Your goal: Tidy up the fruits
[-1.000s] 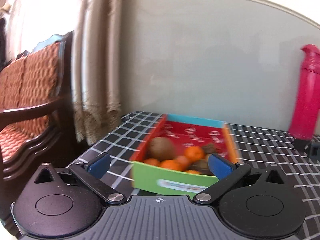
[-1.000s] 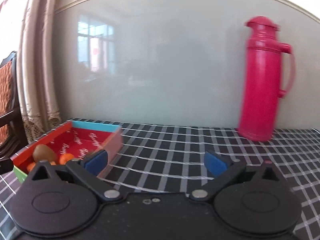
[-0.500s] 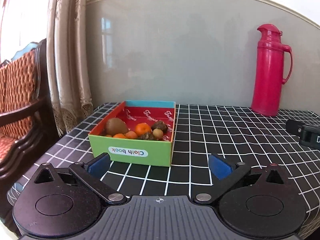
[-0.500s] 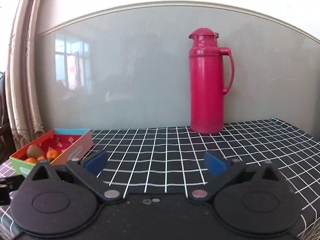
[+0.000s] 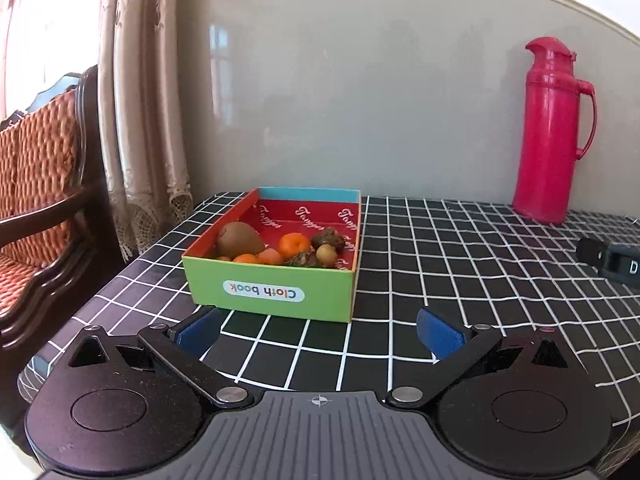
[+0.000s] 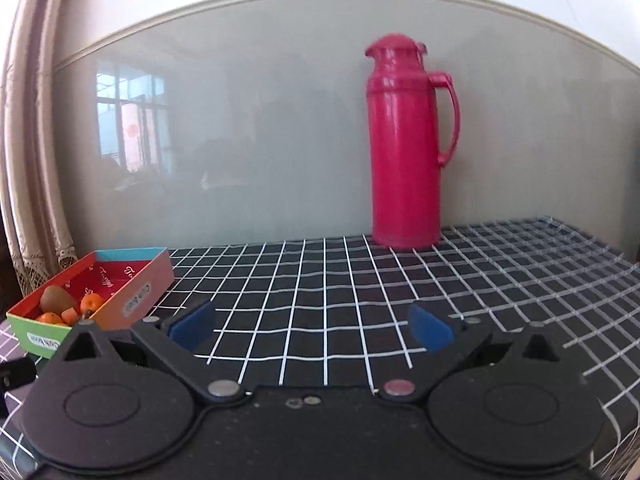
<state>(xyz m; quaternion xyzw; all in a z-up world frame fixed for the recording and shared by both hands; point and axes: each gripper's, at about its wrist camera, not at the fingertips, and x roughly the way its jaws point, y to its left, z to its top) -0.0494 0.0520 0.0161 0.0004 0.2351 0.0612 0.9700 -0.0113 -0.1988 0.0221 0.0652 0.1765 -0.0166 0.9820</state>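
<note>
A green-fronted cardboard box [image 5: 272,288] labelled "Cloth book" stands on the checked tablecloth. Inside lie a brown kiwi [image 5: 239,240], several small oranges [image 5: 294,245] and some darker small fruits [image 5: 328,239]. My left gripper [image 5: 318,330] is open just in front of the box, with nothing between its blue pads. In the right wrist view the same box [image 6: 132,300] sits at the far left, with the kiwi [image 6: 56,299] showing. My right gripper [image 6: 311,326] is open over bare cloth, well to the right of the box.
A tall red thermos [image 5: 552,136] stands against the back wall, also central in the right wrist view as the thermos [image 6: 406,144]. A wooden chair [image 5: 44,184] and a curtain [image 5: 148,112] are beyond the table's left edge. Part of the other gripper [image 5: 612,262] shows at right.
Both views have swung and settled: the left gripper now faces the box squarely from a little farther back. The right view panned, with the thermos now central. Both grippers stay open.
</note>
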